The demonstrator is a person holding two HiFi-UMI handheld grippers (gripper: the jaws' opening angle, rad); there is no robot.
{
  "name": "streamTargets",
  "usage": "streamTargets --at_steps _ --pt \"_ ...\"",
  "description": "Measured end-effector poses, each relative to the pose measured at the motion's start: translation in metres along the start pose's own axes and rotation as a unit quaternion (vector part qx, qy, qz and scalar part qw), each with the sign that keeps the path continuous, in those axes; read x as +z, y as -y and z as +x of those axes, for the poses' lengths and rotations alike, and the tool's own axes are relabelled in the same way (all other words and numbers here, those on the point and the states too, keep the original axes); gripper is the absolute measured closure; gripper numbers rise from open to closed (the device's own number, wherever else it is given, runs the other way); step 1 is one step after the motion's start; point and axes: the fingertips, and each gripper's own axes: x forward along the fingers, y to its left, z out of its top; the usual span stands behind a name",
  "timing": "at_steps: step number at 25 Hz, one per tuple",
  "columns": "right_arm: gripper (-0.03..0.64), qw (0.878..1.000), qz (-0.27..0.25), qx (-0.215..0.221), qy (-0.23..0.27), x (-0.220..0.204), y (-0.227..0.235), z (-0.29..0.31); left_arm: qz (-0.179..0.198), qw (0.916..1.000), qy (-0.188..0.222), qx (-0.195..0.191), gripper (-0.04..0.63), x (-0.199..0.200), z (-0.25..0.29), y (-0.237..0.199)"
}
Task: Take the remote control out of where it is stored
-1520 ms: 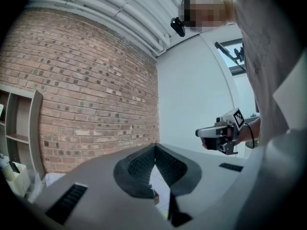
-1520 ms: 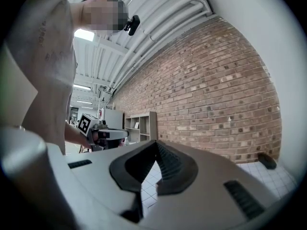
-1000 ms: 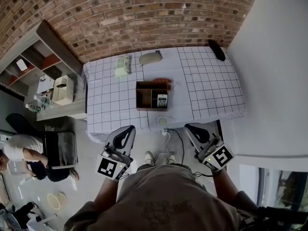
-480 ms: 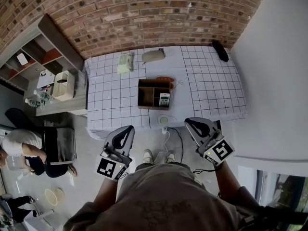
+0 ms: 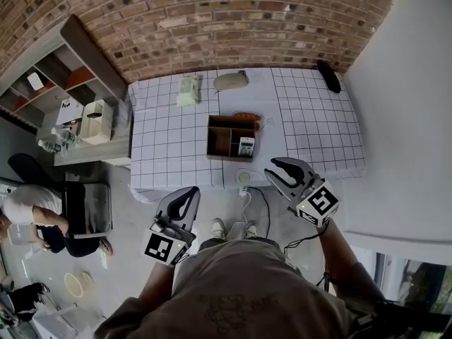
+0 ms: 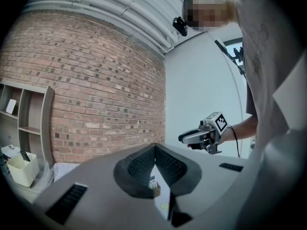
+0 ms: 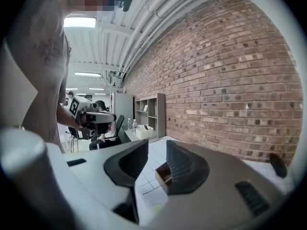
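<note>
At the near edge of a checked table (image 5: 318, 129), a person brings the right gripper (image 5: 277, 173) toward a brown compartment box (image 5: 219, 141), where the remote control (image 5: 246, 147) stands upright in the right-hand slot, untouched and well short of the jaws. The right gripper's jaws stand partly spread with nothing between them, while the left gripper (image 5: 185, 198) hangs back over the floor, its tips pressed together on nothing. The slot looks tight, so a jaw coming in off line would likely strike the box wall or the divider rather than slip beside the remote; the box seems light and nothing steadies it, so such a knock could push it along the cloth or tip it. Jaws parted only this far may also prove too narrow for the remote, and a pinch on its top edge alone could let it drop back in. Compared with a second earlier, the right gripper has come forward and down toward the table and its jaws, then closed, have just been opening, while the left gripper, box and remote sit much as they did
</note>
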Motion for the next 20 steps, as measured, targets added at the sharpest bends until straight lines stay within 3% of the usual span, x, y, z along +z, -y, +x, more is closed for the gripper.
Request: streamTargets --at_steps 3,8,20 --pt "0.479 1.0 0.019 0.009 -0.016 -0.01 0.012 0.012 -0.003 1.0 -0.004 0.0 0.591 -0.003 -0.001 0.0" --pt "0.392 0.997 -0.01 0.022 -0.07 -0.032 0.026 0.036 -0.009 0.9999 -0.009 -0.001 0.591 -0.008 -0.004 -0.001" --pt "0.348 0.982 -0.043 0.073 -0.17 -0.087 0.044 0.097 0.007 0.9999 -0.01 0.008 0.591 -0.011 -0.003 -0.004"
